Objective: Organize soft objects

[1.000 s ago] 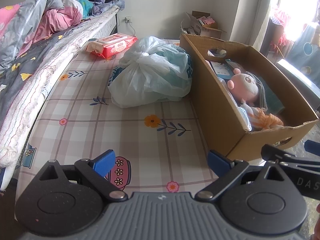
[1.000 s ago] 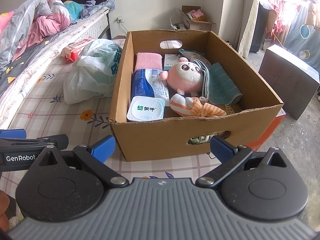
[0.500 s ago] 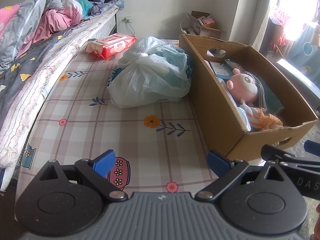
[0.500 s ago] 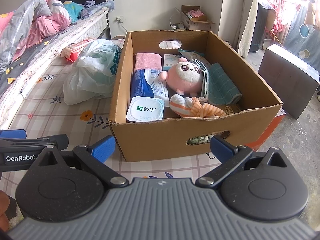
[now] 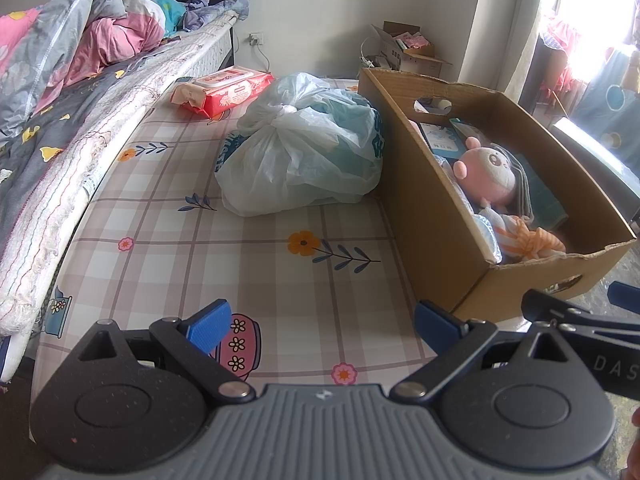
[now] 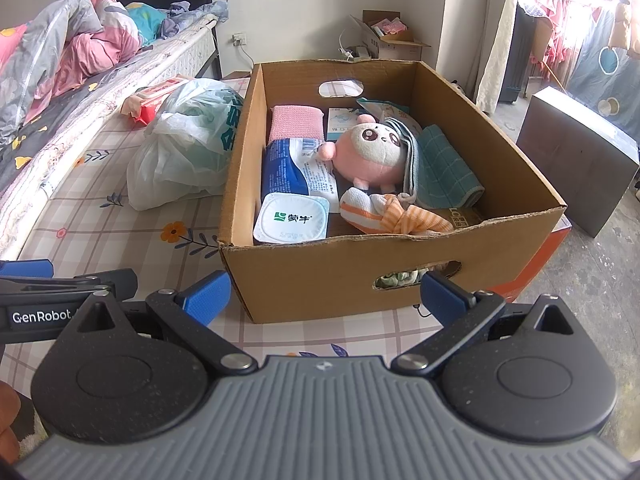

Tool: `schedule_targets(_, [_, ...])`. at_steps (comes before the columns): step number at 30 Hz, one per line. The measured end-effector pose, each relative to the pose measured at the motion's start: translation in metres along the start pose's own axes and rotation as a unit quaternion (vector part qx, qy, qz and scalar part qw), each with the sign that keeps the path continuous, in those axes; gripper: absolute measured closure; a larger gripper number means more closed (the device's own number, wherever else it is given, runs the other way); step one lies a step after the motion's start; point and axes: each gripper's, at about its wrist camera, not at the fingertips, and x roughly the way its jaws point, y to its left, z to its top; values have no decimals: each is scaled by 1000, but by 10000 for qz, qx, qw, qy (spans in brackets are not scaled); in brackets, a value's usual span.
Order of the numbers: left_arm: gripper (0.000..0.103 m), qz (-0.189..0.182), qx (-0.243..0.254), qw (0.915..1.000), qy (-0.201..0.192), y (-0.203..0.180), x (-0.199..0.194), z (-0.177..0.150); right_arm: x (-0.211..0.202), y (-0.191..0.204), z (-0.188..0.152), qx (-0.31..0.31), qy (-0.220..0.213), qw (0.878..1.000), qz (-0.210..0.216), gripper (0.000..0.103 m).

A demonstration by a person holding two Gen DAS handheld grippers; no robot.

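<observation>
Both claws empty and spread wide: left claw low over the checked, flower-printed worktop, right claw just short of the cardboard box front wall. Nothing gripped, nothing touched.

Probably the start of a pick. Best done by choosing one loose item on top, coming down from above the rim, closing on a thick fold or limb and not on a thin film edge, then lifting straight up to clear the wall. Worth keeping the two claws well apart, since each shows at the edge of the other's view.

Inside the box: pink plush toy near the middle, leaning on a grey-striped cloth and a teal checked towel to its right; orange-striped cloth at the front; blue-and-white soft pack along the left wall with a pink sponge behind it and a white sealed cup in front. Small carton at the back, print unreadable.

Outside, touching the box's left wall: knotted plastic bag, contents unclear. Red wipes pack beyond it, near the bed.
</observation>
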Motion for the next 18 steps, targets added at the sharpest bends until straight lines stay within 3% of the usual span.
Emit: schedule_targets(18, [4, -6, -8, 10000, 30, 0, 1, -1, 0, 0, -1, 40, 38, 10000, 3, 1])
